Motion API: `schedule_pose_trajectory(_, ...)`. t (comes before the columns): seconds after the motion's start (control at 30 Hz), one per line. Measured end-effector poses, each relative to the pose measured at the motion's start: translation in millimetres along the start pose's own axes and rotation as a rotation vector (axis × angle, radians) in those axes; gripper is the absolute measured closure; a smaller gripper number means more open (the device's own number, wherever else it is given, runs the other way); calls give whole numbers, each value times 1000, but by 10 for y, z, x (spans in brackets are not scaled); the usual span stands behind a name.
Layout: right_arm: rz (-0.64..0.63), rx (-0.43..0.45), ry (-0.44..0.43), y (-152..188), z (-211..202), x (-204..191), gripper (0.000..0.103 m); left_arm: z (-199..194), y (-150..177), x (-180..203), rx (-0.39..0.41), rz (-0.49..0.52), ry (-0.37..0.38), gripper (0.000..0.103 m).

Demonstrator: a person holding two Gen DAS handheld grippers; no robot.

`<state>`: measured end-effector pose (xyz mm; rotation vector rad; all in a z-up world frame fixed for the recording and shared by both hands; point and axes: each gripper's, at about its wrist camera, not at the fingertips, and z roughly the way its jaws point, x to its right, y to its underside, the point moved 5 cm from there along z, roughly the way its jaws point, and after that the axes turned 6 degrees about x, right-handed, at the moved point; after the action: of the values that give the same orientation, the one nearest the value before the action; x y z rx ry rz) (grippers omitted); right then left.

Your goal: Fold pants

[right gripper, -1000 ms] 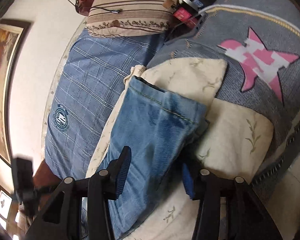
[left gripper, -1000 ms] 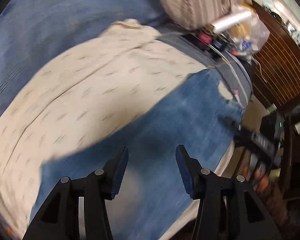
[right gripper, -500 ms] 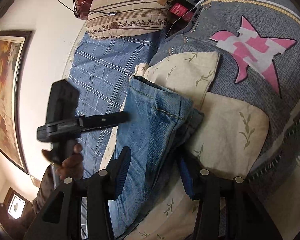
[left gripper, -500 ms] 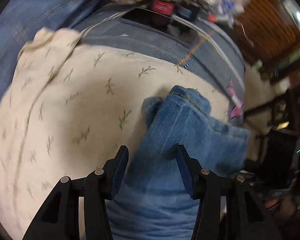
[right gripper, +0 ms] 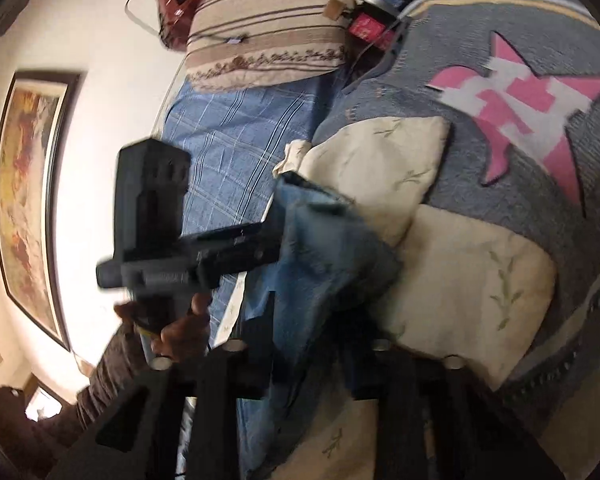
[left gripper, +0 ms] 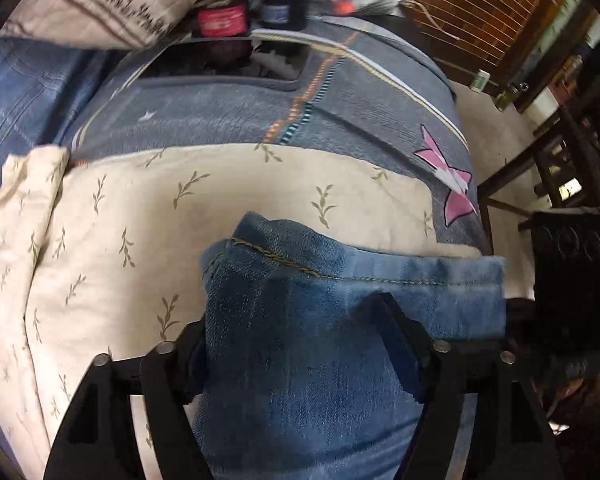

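Note:
The blue denim pants [left gripper: 320, 320] lie on a cream leaf-print cloth [left gripper: 140, 216] on the bed, hem end toward the far side. My left gripper [left gripper: 300, 336] straddles the leg near the hem; its right finger [left gripper: 400, 344] lies over the denim and the left finger is hidden under it, jaws still wide apart. In the right wrist view the pants [right gripper: 320, 248] are lifted and bunched between my right gripper's fingers [right gripper: 312, 336], which look closed on the fabric. The left gripper body [right gripper: 160, 240] and the hand holding it show there too.
A striped beige pillow [right gripper: 268, 28] and red and dark jars [left gripper: 220, 20] sit at the bed's far end. A grey quilt with a pink star [right gripper: 520, 100] covers the right side. A blue checked sheet [right gripper: 228, 140] lies left. A framed picture [right gripper: 24, 184] hangs on the wall.
My left gripper swung over to the hem end and moved onto the pant leg. My right gripper closed on the hem corner and lifted it, bunching the denim.

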<state>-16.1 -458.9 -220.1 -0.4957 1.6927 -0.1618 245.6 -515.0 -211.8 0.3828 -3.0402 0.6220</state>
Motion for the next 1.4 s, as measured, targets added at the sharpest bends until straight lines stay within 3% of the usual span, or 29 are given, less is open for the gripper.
schedule_pose_trajectory(0.07,19,0,-1,7,0,46,93,-81,1,-50,15,-48,38,77)
schedule_pose_trajectory(0.1,20,-1,0,7,-1,40,93,-135,-2,-64,24,-69,56,85)
schedule_pose_trajectory(0.17,-2,-3,8,0,-10,-32,94,-262,0,-66,56,-79,63,88)
schedule_pose_trajectory(0.5,-269,2,42,49,-190,-785,95,-1107,231,75,194,-117,-10,88)
schedule_pose_trajectory(0.67,-420,-29,27,261,-152,-1277,95,-1648,597,30,218,-188,-69,88)
schedule_pose_trajectory(0.83,-553,-117,26,704,-11,-1602,94,-1874,1168,-48,158,-294,-152,85)
schedule_pose_trajectory(1.0,-717,-260,82,1359,280,-1785,88,-1786,1867,-156,7,-463,-230,80)
schedule_pose_trajectory(1.1,-800,-336,110,1741,380,-1828,77,-1770,2193,-209,-43,-558,-240,74)
schedule_pose_trajectory(1.23,-974,-407,114,2238,367,-2000,51,-1937,2601,-261,-43,-715,-184,65)
schedule_pose_trajectory(1.4,-1077,-462,78,2500,279,-2176,48,-2191,3094,-320,-9,-898,-150,65)
